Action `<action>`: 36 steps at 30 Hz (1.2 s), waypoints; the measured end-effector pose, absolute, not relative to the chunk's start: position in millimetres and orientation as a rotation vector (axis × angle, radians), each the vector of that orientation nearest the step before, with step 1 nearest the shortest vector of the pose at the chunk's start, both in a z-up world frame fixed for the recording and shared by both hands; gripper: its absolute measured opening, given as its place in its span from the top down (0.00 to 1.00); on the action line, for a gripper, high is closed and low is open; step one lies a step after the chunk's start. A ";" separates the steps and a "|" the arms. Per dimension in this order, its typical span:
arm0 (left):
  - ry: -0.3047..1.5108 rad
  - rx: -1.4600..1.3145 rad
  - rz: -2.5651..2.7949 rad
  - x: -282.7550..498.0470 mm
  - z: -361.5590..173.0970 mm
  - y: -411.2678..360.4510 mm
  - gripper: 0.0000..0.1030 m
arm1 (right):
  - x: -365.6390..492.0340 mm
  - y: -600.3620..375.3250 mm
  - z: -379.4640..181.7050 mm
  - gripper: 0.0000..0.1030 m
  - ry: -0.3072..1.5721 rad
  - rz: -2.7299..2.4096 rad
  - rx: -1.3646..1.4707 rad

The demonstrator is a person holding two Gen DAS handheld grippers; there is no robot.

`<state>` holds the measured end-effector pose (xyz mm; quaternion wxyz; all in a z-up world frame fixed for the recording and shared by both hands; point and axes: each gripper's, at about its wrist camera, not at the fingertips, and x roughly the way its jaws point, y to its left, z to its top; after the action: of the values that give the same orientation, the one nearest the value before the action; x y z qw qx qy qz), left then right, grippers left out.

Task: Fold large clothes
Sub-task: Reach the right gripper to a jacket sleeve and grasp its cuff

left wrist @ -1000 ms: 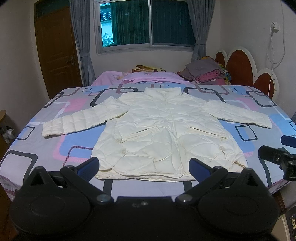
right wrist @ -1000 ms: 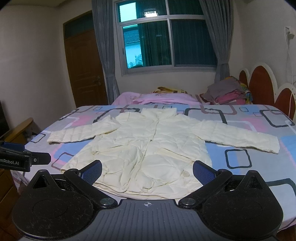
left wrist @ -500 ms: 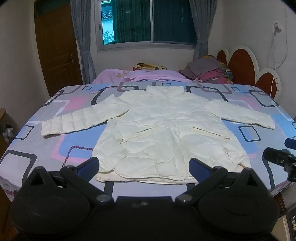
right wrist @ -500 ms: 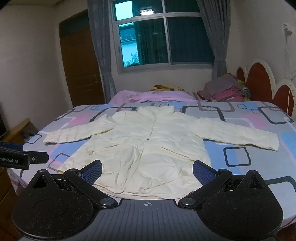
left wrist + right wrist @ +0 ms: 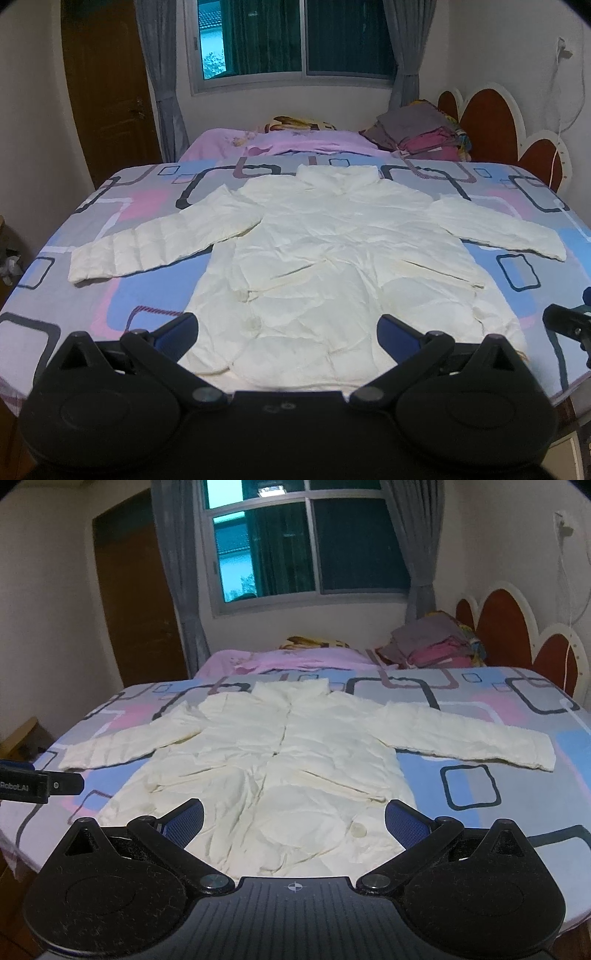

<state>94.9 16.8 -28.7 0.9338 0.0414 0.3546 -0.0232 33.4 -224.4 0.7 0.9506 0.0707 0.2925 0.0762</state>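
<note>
My left gripper (image 5: pixel 287 330) has its blue-padded fingers (image 5: pixel 177 329) spread wide with nothing between them, hovering over the near hem of the cream puffer jacket (image 5: pixel 332 258); my right gripper (image 5: pixel 294 819) is likewise wide apart and empty, over the same hem. The jacket lies front up and flat on the patterned bedsheet (image 5: pixel 147 295), collar (image 5: pixel 338 177) toward the far side, both sleeves out sideways, left sleeve (image 5: pixel 155 243) and right sleeve (image 5: pixel 472 738) fully extended, front closed down the middle. Quilted padded fabric, so I'd guess light, soft, puffy and springy; the shell looks smooth and probably a bit slippery, and folds may spring back open. Best grab points, I think: sleeve cuffs first, pinching the thin edge, not the fat baffles, then hem corners or shoulder seams for the body fold. Further out: stack of folded clothes (image 5: pixel 421 133) by the headboard (image 5: pixel 517 627), pink bedding (image 5: pixel 280 661), window (image 5: pixel 310 546), wooden door (image 5: pixel 107 92). Readable writing: only "Robot.AI" on the left gripper's side seen from the right wrist camera (image 5: pixel 22 785), start of the word cut off. No label visible on the jacket.
</note>
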 end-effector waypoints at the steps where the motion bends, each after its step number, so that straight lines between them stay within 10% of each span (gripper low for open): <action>1: 0.728 0.087 -0.049 101.8 -30.7 18.5 0.00 | 39.4 -224.0 -1.3 0.00 0.600 0.149 0.146; 36: 0.792 0.106 -0.097 334.8 -85.9 0.7 0.00 | 242.6 -281.2 -45.5 0.00 0.648 -0.110 0.182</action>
<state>334.8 0.7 -85.9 0.9202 0.0513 0.3852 -0.0470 242.6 -281.2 -45.5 0.9424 0.0890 0.3178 -0.0537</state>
